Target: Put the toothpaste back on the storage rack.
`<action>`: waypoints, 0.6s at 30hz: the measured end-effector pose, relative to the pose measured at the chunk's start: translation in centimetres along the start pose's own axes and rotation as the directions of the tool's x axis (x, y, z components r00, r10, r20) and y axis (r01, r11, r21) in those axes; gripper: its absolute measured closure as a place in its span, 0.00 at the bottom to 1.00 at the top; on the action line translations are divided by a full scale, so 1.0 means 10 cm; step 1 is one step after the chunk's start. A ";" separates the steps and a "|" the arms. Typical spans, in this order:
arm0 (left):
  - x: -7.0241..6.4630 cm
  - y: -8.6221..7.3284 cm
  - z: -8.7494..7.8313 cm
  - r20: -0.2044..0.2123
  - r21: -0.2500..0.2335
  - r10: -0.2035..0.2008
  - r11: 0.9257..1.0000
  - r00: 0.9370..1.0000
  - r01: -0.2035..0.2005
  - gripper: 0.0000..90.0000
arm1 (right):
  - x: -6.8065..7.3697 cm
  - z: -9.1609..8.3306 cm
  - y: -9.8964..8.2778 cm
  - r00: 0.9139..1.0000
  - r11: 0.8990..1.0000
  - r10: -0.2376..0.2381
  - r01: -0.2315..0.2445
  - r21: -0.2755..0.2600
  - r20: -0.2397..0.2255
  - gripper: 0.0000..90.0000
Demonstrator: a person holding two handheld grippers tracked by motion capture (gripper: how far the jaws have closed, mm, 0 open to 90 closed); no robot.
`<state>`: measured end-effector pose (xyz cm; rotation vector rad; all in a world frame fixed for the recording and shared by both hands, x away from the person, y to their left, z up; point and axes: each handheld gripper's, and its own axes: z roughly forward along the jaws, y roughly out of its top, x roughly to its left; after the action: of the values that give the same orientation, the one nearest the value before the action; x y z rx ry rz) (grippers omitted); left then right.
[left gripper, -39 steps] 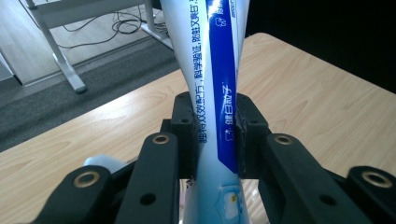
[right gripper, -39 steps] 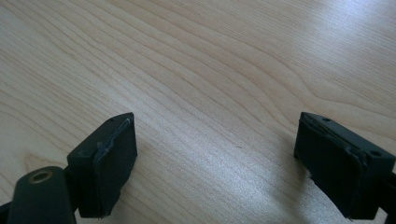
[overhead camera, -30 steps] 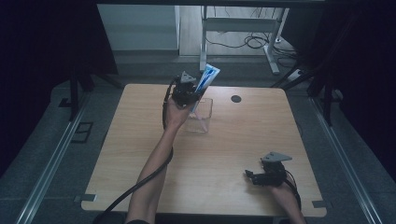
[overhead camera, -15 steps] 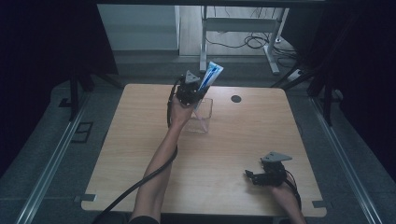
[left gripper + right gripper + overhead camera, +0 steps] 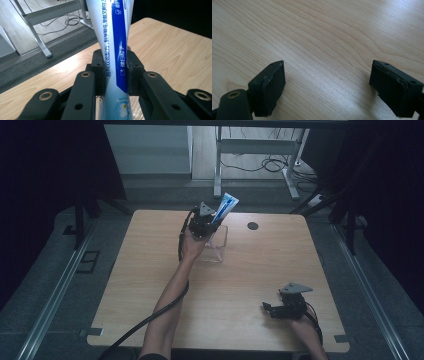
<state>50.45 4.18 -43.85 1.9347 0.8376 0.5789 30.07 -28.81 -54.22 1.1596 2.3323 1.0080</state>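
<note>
My left gripper [image 5: 205, 222] is shut on a blue and white toothpaste tube [image 5: 224, 207], held tilted up and to the right above a clear plastic box [image 5: 216, 247] at the table's far middle. In the left gripper view the pads [image 5: 99, 71] press both sides of the tube [image 5: 117, 50], whose wide end rises past the top edge. My right gripper [image 5: 270, 309] rests low near the table's front right, open, with only bare wood between its fingertips [image 5: 272, 85].
The wooden table [image 5: 150, 270] has a small dark round spot [image 5: 253, 225] at the far right of centre. Beyond the far edge stands a metal desk frame [image 5: 250, 150] with cables on the floor. Metal rails run along both sides of the table.
The left gripper with the tube has shifted slightly up and to the right over the clear box. The right gripper has stayed still.
</note>
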 end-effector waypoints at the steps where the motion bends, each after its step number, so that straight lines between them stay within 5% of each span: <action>1: 0.00 -0.01 0.00 -0.002 0.006 0.005 1.000 1.000 -0.005 0.81 | 0.00 0.00 0.00 1.000 1.000 -0.001 0.001 0.000 0.000 0.15; 18: -0.08 -0.17 -0.01 -0.024 0.042 0.050 0.998 0.998 -0.049 0.80 | 0.00 0.00 0.00 1.000 1.000 -0.002 0.002 0.001 -0.001 0.15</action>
<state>49.25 4.22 -45.34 1.9945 0.8247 0.6207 30.06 -28.80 -54.21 1.1572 2.3350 1.0072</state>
